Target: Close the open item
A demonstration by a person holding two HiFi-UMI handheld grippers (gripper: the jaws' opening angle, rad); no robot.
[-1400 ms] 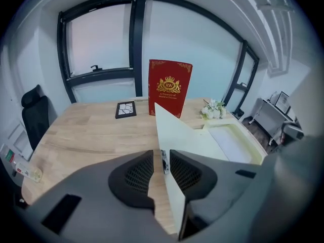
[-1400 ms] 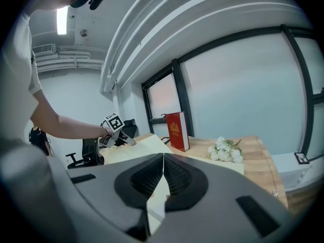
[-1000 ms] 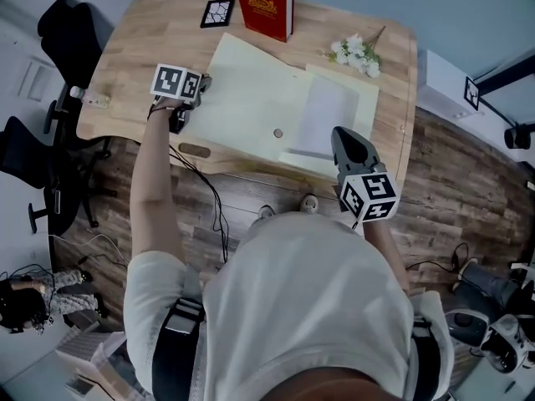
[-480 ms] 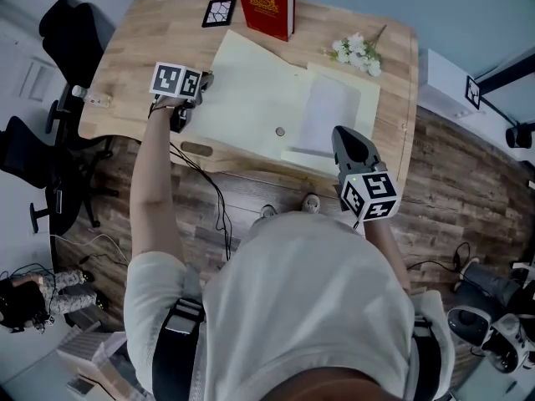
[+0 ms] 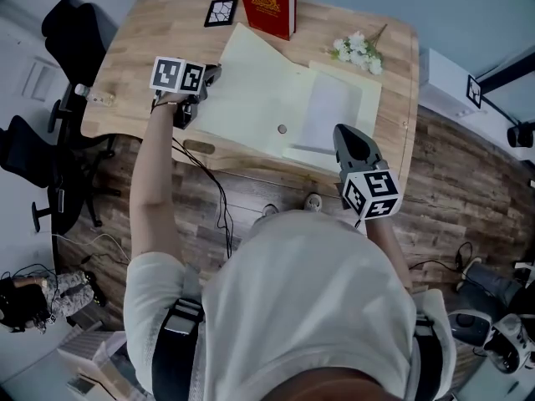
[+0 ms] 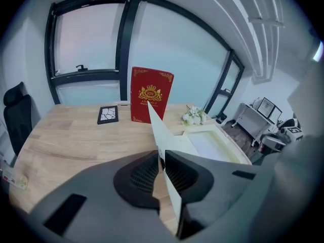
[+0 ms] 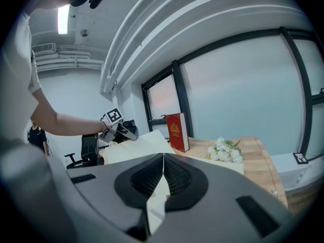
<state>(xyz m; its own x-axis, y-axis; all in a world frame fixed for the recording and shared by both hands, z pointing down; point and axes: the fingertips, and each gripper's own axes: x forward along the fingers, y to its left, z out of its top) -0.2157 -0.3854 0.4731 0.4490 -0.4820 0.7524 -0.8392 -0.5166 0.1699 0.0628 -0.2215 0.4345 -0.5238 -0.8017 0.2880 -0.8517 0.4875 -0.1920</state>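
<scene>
A cream folder point(image 5: 334, 111) lies open on the wooden table point(image 5: 134, 48), with a white sheet in its right half. Its left cover point(image 5: 251, 90) is tilted up off the table. My left gripper point(image 5: 209, 78) is at that cover's left edge. In the left gripper view the jaws point(image 6: 162, 161) are closing, and the cover point(image 6: 161, 130) runs between them on edge with the pads pressed on it. My right gripper point(image 5: 344, 134) hovers over the folder's front right corner. It is shut point(image 7: 163, 172) with nothing in it.
A red book point(image 5: 266, 5) stands upright at the table's back edge. A black framed tile point(image 5: 221, 12) lies to its left and white flowers point(image 5: 355, 54) to its right. A black office chair point(image 5: 71, 32) stands off the table's left end. Cables hang below the front edge.
The left gripper has shifted a little right and towards the back with the cover's edge. The cover has risen and its far corner now reaches nearer the red book. The right gripper barely moved.
</scene>
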